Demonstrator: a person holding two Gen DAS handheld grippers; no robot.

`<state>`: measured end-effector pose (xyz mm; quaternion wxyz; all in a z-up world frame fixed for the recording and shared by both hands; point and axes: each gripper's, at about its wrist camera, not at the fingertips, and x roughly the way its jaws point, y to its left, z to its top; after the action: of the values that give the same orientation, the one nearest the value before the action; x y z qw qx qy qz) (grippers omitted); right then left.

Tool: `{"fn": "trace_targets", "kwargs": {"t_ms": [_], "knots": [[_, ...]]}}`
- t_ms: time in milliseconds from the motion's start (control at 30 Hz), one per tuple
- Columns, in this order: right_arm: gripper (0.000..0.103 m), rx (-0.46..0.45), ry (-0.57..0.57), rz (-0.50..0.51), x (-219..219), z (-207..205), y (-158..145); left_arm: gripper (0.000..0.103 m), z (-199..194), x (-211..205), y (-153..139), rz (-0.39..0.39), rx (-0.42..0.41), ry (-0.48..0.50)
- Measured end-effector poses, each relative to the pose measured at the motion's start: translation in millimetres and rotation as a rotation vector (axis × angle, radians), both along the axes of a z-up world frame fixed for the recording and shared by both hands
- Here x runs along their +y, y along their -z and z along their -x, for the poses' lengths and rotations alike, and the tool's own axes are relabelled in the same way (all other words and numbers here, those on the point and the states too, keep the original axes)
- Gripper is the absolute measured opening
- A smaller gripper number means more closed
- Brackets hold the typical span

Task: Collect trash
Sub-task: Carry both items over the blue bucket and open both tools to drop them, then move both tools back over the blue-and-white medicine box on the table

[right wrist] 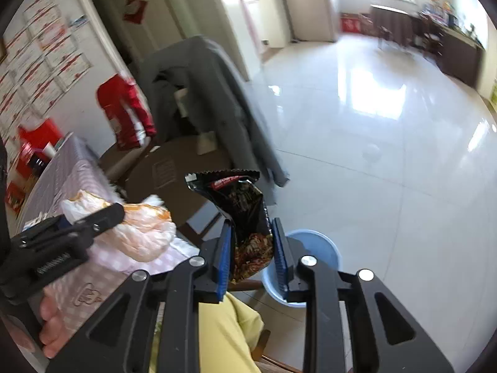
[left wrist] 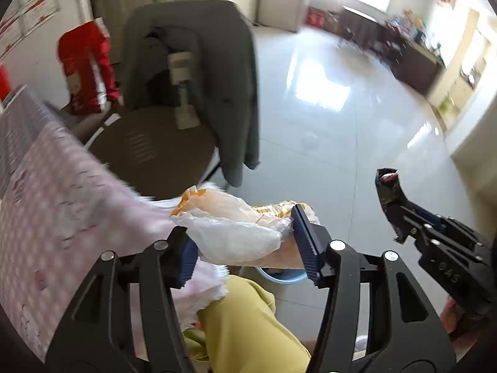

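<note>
While the left claw [left wrist: 245, 242] clamps a crumpled white-and-orange bag [left wrist: 230, 227] past the bench [left wrist: 62, 192] edge and the right claw [right wrist: 251, 248] grips a black snack packet [right wrist: 242, 211], both await dropping into the blue bin [right wrist: 313, 248] below.

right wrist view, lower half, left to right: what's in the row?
left gripper → white and orange plastic bag → black snack packet in the right gripper → blue bucket → bare tiled floor
</note>
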<state>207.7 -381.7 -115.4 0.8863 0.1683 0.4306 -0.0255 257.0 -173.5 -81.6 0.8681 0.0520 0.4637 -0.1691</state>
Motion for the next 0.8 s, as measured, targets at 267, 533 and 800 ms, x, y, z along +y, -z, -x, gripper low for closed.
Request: {"fn": "trace_targets", "kwargs": {"t_ms": [267, 533, 800], "knots": [[0.025, 0.050, 0.072, -0.026, -34, 16, 24, 0.081, -3, -43, 33, -0.066, 0.071, 0.074], [0.052, 0.154, 0.038, -0.004, -21, -7, 48, 0.081, -15, -16, 31, -0.076, 0.070, -0.004], [0.061, 0.150, 0.008, -0.006, -3, -18, 44, 0.081, -16, 12, 27, -0.028, 0.076, -0.036]]}}
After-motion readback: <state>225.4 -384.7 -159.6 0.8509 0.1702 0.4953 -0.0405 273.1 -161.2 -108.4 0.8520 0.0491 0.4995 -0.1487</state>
